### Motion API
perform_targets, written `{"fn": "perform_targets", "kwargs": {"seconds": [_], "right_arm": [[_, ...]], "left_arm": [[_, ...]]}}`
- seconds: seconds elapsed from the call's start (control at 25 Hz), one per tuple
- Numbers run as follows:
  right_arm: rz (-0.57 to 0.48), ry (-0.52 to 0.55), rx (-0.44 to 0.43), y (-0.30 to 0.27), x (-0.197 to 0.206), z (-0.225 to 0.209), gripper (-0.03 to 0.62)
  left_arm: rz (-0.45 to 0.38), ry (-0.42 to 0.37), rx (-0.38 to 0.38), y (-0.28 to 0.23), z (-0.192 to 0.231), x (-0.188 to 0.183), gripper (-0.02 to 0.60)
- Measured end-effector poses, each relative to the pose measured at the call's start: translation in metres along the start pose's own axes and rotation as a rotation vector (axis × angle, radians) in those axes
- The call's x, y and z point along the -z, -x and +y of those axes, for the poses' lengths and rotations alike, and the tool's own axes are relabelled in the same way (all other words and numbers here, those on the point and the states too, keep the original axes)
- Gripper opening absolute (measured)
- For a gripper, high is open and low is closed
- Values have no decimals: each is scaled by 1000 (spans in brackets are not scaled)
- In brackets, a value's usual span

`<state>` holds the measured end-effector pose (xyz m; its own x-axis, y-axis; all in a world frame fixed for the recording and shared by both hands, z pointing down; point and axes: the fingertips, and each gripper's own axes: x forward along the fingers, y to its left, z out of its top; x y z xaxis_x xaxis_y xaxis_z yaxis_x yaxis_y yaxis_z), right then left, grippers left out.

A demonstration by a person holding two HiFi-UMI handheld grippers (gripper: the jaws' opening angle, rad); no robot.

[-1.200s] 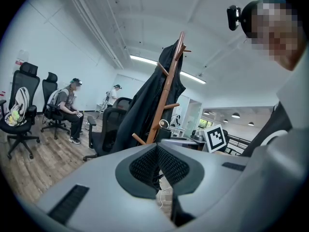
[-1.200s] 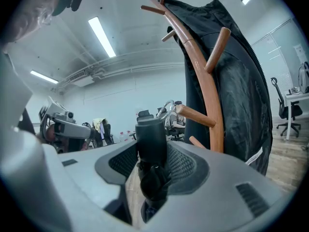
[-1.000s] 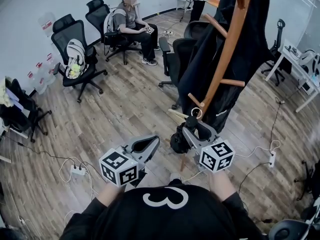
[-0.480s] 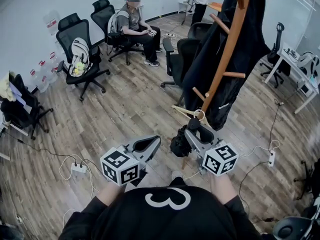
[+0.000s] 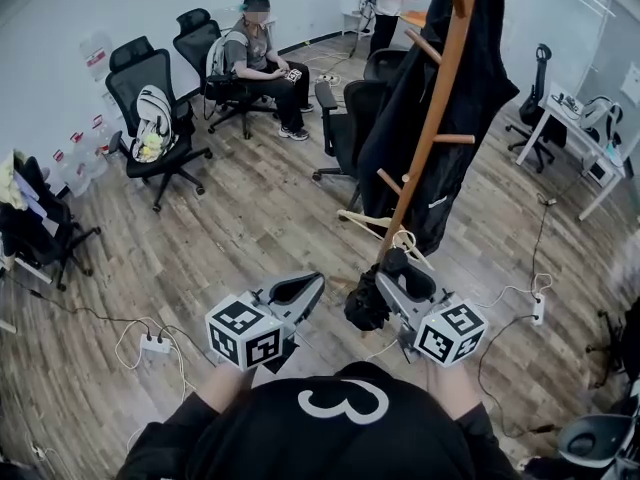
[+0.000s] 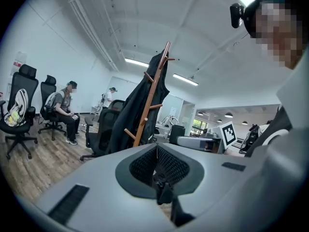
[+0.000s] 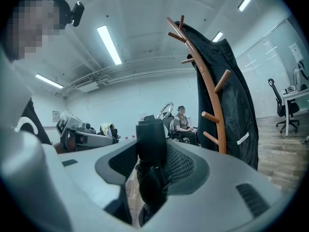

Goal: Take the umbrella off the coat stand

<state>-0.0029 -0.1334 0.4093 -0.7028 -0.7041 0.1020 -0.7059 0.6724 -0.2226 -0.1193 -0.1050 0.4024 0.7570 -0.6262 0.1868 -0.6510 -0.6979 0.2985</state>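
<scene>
The wooden coat stand (image 5: 432, 113) rises ahead on the right with a black coat (image 5: 478, 78) draped over it; it also shows in the left gripper view (image 6: 150, 98) and the right gripper view (image 7: 208, 95). My right gripper (image 5: 398, 271) is shut on the handle of a black folded umbrella (image 5: 362, 308), low beside the stand's pole. The umbrella's pale wrist loop (image 5: 403, 238) hangs free by the pole, below the lowest peg (image 5: 389, 181). In the right gripper view the umbrella handle (image 7: 151, 139) stands between the jaws. My left gripper (image 5: 303, 288) is shut on nothing, to the left.
Several black office chairs (image 5: 150, 88) stand around the wooden floor. A person (image 5: 262, 48) sits at the back and another stands farther off (image 5: 384, 3). A power strip (image 5: 152, 345) and cables lie left; desks (image 5: 570, 118) stand right.
My right gripper has drawn the umbrella down and back toward me, away from the stand's lower peg. The left gripper has barely moved.
</scene>
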Motion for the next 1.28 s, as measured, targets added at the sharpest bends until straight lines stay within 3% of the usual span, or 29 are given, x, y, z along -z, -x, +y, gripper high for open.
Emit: {"fn": "perform_targets", "kwargs": {"seconds": [0.44, 0.92, 1.28], "right_arm": [[-20, -3, -3, 31, -4, 10, 201], [-13, 16, -55, 77, -16, 32, 201], [-6, 24, -66, 127, -4, 46, 201]], "left_arm": [[10, -9, 14, -6, -22, 3, 17], [-13, -46, 6, 3, -83, -4, 17], [2, -65, 18, 3, -135, 11, 17]]}}
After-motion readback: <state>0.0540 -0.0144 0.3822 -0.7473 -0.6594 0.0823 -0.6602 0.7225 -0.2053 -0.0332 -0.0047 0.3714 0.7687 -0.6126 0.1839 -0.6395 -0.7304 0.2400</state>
